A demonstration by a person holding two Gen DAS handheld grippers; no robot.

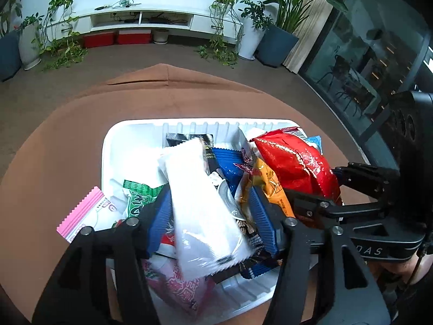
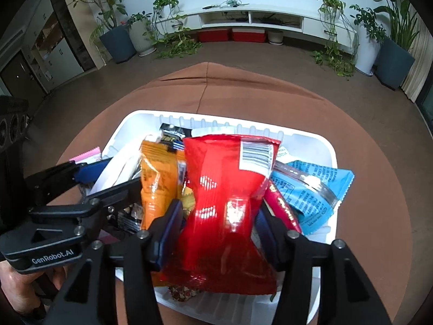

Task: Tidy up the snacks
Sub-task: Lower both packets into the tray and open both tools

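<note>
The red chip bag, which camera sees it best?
The right wrist view: the red chip bag fills the middle, pinched by the right gripper, barcode showing. The left wrist view shows it off to the side above the white bin, partly behind the right gripper.

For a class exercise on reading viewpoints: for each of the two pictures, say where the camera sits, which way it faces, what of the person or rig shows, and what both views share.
Left wrist: on the left gripper, facing forward and down into the white bin; its fingers hold a white packet, and the right gripper shows at right.
Right wrist: on the right gripper, same direction; its fingers pinch a red bag, and the left gripper and a hand show at left.
Shared: bin, red bag, orange packet, brown cloth, TV wall.
</note>
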